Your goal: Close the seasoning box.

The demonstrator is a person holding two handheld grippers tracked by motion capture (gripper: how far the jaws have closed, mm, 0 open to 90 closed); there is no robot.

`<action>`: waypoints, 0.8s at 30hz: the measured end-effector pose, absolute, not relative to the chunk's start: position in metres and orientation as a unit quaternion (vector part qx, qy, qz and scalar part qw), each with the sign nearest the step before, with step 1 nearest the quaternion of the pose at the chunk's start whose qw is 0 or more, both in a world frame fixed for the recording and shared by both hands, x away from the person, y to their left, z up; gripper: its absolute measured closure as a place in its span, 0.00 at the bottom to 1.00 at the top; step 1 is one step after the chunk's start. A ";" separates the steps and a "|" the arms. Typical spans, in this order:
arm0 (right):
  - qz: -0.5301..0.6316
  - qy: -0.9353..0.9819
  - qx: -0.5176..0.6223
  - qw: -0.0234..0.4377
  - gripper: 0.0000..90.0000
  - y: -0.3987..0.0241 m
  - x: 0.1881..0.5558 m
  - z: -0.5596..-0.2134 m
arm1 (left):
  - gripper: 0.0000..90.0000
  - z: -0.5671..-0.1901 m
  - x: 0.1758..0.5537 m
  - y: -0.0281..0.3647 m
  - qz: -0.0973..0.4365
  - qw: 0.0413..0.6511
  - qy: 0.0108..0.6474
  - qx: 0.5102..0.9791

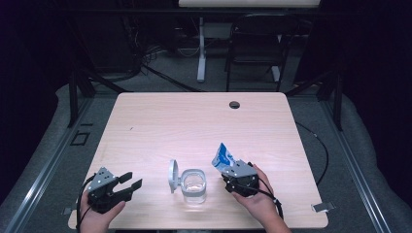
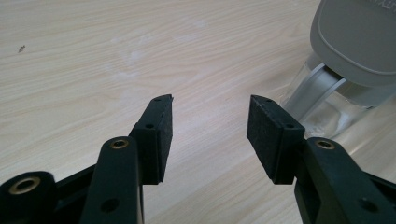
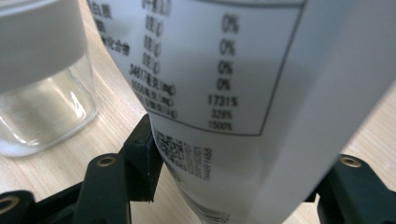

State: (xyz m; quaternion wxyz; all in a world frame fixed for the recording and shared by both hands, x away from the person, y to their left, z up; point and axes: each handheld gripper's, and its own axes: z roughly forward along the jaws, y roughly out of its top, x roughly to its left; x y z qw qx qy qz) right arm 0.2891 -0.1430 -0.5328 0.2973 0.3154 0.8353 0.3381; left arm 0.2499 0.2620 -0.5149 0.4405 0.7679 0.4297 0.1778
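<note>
Presently: right gripper (image 1: 232, 171) clamps pouch (image 1: 223, 158) right of open jar (image 1: 194, 187); left gripper (image 1: 130, 181) gapes empty. Next, likely tilt over jar.

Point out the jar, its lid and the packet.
jar (image 1: 194, 187): high view, on its clear glass wall.
lid (image 1: 172, 175): high view, on the grey flap, open at the jar's left.
packet (image 1: 222, 158): high view, on the blue-and-white part above the right claw (image 1: 234, 171).
</note>
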 end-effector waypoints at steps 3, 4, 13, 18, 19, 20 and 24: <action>0.335 0.839 0.308 0.299 0.44 -0.139 0.291 -0.532 | 0.57 -0.515 0.250 0.263 0.179 0.441 0.430 0.767; 0.332 0.839 0.307 0.303 0.44 -0.137 0.291 -0.531 | 0.57 -0.515 0.250 0.263 0.179 0.441 0.430 0.767; 0.318 0.849 0.288 0.309 0.44 -0.130 0.292 -0.529 | 0.57 -0.515 0.251 0.261 0.179 0.437 0.428 0.770; 0.314 0.850 0.281 0.316 0.44 -0.128 0.291 -0.527 | 0.57 -0.515 0.250 0.262 0.180 0.439 0.430 0.768; 0.314 0.850 0.281 0.316 0.44 -0.128 0.291 -0.527 | 0.57 -0.515 0.250 0.262 0.181 0.439 0.429 0.768; 0.311 0.851 0.277 0.319 0.44 -0.128 0.292 -0.526 | 0.57 -0.515 0.250 0.262 0.181 0.439 0.430 0.768; 0.307 0.852 0.271 0.326 0.44 -0.126 0.291 -0.526 | 0.57 -0.515 0.251 0.262 0.181 0.439 0.429 0.769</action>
